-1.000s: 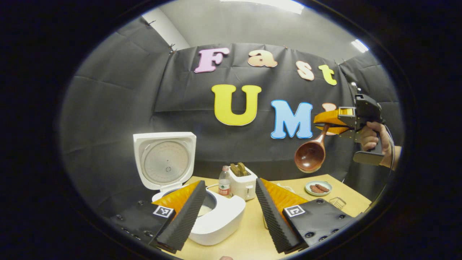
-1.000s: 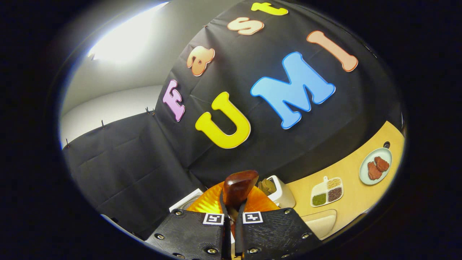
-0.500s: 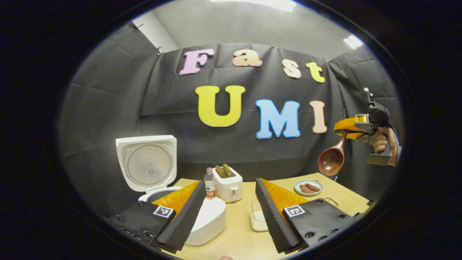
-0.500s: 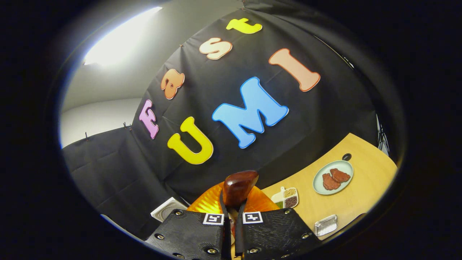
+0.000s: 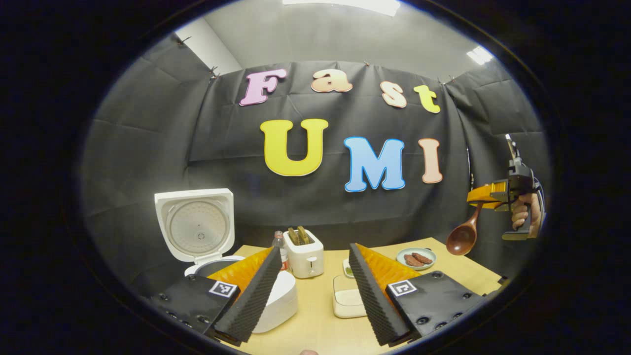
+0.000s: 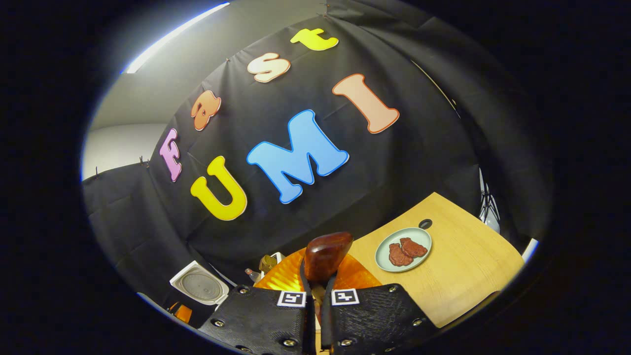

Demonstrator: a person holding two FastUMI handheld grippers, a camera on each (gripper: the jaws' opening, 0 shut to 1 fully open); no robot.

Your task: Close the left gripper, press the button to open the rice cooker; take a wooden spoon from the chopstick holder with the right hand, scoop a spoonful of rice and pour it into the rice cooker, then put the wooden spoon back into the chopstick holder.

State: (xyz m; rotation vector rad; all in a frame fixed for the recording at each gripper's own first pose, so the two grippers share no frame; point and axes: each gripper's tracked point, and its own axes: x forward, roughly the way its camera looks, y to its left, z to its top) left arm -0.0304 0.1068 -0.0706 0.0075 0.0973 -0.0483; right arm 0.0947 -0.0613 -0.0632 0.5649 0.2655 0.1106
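Wooden spoon [image 5: 465,235] hung at 3 o'clock in the left gripper view, clamped by its handle in the right gripper [image 6: 315,288], high above the table [image 5: 325,330]. Rice cooker [image 5: 217,256] stood open at 8 o'clock. Left gripper [image 5: 309,290] was spread, holding nothing.

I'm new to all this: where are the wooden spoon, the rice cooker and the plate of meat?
wooden spoon [image 5: 462,240]: left gripper view, its bowl.
rice cooker [image 5: 195,227]: left gripper view, raised lid.
plate [image 6: 383,245]: right gripper view, bare rim.

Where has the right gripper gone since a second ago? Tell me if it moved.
Yes. In the left gripper view the right gripper with the spoon has drifted right and down, away from the wall.
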